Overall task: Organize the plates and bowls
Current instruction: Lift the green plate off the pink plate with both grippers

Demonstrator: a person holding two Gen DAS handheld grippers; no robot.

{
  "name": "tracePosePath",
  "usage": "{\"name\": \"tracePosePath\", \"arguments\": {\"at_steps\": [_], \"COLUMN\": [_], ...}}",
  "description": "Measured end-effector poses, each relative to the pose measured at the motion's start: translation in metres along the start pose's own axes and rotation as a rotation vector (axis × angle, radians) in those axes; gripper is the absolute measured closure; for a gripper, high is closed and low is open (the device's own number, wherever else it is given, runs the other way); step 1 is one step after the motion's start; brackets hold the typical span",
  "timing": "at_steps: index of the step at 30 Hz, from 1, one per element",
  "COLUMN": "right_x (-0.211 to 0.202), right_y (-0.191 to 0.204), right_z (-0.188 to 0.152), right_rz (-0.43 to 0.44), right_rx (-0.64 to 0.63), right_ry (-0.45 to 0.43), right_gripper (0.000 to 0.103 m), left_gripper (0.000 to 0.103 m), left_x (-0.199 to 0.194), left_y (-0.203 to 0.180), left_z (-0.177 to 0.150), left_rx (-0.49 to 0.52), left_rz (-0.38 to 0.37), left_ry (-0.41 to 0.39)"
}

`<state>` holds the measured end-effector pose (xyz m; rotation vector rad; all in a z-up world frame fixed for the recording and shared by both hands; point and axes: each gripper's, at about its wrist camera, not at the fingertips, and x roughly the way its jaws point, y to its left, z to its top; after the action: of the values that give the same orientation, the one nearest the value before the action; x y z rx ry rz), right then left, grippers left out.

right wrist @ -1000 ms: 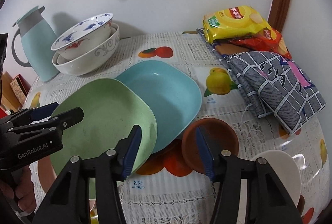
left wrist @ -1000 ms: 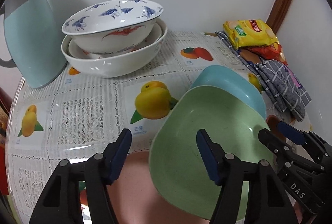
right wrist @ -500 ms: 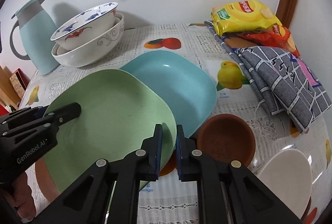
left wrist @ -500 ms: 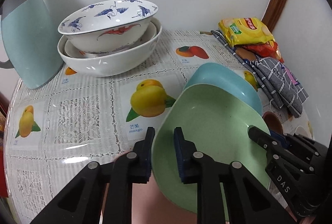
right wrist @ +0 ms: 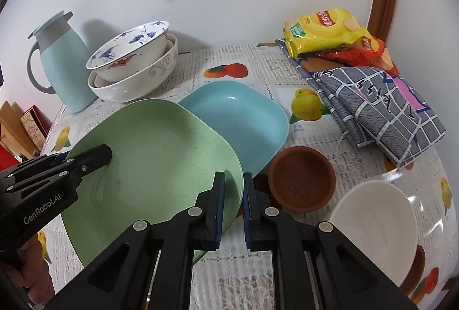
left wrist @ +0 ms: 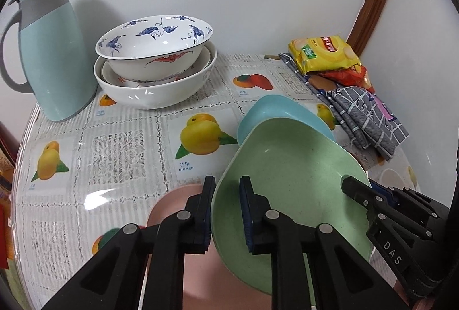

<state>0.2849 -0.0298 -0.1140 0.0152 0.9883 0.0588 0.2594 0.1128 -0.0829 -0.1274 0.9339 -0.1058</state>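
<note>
A green square plate (left wrist: 289,183) (right wrist: 155,161) is held off the table by both grippers. My left gripper (left wrist: 227,212) is shut on its left rim; it also shows in the right wrist view (right wrist: 89,158). My right gripper (right wrist: 233,201) is shut on its right rim; it also shows in the left wrist view (left wrist: 355,189). The green plate overlaps a blue plate (right wrist: 238,115) (left wrist: 275,109) lying behind it. A pink plate (left wrist: 172,206) lies under my left gripper. Stacked white patterned bowls (left wrist: 155,63) (right wrist: 134,63) stand at the back left.
A light blue jug (left wrist: 48,49) (right wrist: 63,63) stands beside the bowls. A brown saucer (right wrist: 301,178) and a cream bowl (right wrist: 373,221) lie at the right. Snack bags (right wrist: 330,29) and a grey checked cloth (right wrist: 381,106) lie at the back right.
Both grippers closed on the green plate's opposite rims, then lifted it a little; the views pulled back and up.
</note>
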Motion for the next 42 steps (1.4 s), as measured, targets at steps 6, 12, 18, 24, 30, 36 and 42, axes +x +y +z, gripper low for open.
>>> {"name": "tracePosePath", "arguments": {"at_steps": [6,12,18,24,30,36,42], "right_x": [-0.018,-0.028,-0.033,-0.037,-0.035,-0.027,-0.015], "right_y": [0.004,0.014,0.026,0.033,0.042,0.052,0.068], "right_z": [-0.006,-0.016,-0.03,-0.041,-0.051,-0.06,-0.061], "right_rz": [0.006,0.014,0.024,0.024,0.021,0.04,0.051], "right_rx": [0.01,-0.004,-0.021,-0.032,-0.052,-0.061,-0.085], "right_ry": [-0.017,-0.021,-0.012,-0.003,0.012,0.034,0.049], "right_gripper": [0.092,0.092,0.092,0.092,0.092,0.092,0.092], "left_gripper": [0.086,0.086,0.086,0.086,0.086,0.086,0.086], "left_x": [-0.018,-0.03,-0.04,-0.043,-0.043,-0.042,-0.037], "left_y": [0.0,0.007,0.017,0.022,0.03,0.043,0.059], "left_z": [-0.011,-0.024,-0.042,-0.055,-0.068,-0.081,-0.085], "left_rx": [0.002,-0.013,-0.04,-0.06,-0.072,-0.095,-0.139], "left_rz": [-0.001,0.014,0.019,0.017,0.014,0.029,0.048], "left_ry": [-0.01,-0.009,0.0,0.007,0.021,0.037,0.056]}}
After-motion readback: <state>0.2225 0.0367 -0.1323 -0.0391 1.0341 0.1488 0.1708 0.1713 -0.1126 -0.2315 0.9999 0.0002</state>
